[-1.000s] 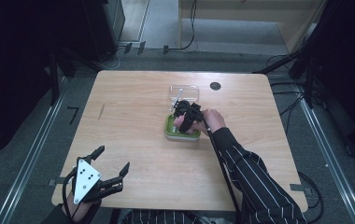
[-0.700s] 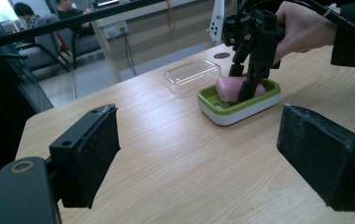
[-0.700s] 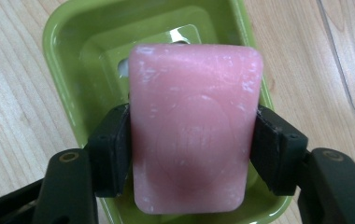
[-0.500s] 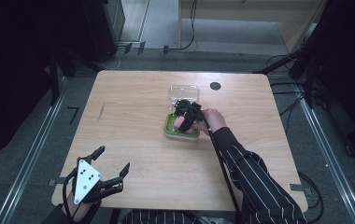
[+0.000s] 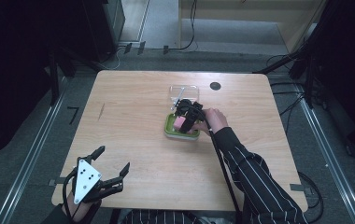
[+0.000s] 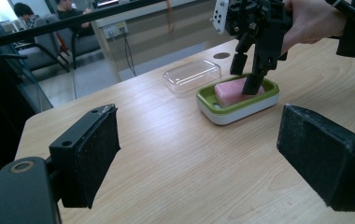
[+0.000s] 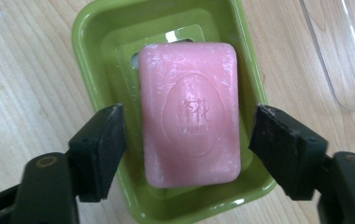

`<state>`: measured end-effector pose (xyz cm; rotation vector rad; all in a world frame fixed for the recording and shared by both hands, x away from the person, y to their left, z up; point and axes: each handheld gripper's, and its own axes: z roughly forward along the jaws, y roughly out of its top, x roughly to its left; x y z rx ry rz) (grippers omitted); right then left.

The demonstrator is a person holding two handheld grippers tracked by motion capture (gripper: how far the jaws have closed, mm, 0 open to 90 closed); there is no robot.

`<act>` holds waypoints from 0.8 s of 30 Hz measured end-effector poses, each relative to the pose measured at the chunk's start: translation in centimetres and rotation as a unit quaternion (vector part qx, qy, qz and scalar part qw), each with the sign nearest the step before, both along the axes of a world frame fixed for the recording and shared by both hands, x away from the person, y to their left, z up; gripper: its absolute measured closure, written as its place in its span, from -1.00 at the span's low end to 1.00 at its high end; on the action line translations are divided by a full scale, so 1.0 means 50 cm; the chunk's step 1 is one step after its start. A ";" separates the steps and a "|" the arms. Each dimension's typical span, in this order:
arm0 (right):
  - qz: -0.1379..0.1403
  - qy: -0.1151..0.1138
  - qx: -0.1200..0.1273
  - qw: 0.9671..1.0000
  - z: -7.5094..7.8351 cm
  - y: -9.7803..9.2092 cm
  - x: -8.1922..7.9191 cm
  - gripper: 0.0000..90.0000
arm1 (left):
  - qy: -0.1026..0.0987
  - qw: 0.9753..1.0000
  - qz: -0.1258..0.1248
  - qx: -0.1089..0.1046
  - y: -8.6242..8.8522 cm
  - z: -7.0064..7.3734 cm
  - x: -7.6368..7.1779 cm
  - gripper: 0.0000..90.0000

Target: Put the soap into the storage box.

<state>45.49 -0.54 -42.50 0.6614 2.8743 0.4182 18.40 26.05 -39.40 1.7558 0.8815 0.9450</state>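
While right tool [image 7: 189,135] straddles pink soap [image 7: 189,112], spread | embossed writing unreadable | left tool [image 6: 213,158] spread

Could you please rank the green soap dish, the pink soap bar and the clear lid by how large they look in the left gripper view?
1. Green soap dish, largest.
2. Clear lid; it lies farther from the camera, so it may really match the dish.
3. Pink soap bar, smallest, lying inside the dish.
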 end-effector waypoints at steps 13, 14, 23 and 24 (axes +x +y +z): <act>-0.022 -0.009 -0.010 1.000 0.027 -0.029 -0.028 -0.67 | -0.001 1.000 -0.001 -0.001 -0.001 0.000 0.001 -0.71; -0.021 -0.006 -0.012 1.000 0.028 -0.032 -0.030 -0.67 | 0.000 1.000 -0.001 -0.001 -0.001 0.000 0.001 -0.71; -0.035 0.005 -0.032 0.999 0.032 -0.057 -0.054 -0.78 | -0.001 1.000 -0.002 0.000 -0.002 0.000 0.001 -0.71; -0.038 0.005 -0.032 0.999 0.032 -0.058 -0.057 -0.79 | 0.000 1.000 -0.002 0.000 -0.002 0.000 0.001 -0.71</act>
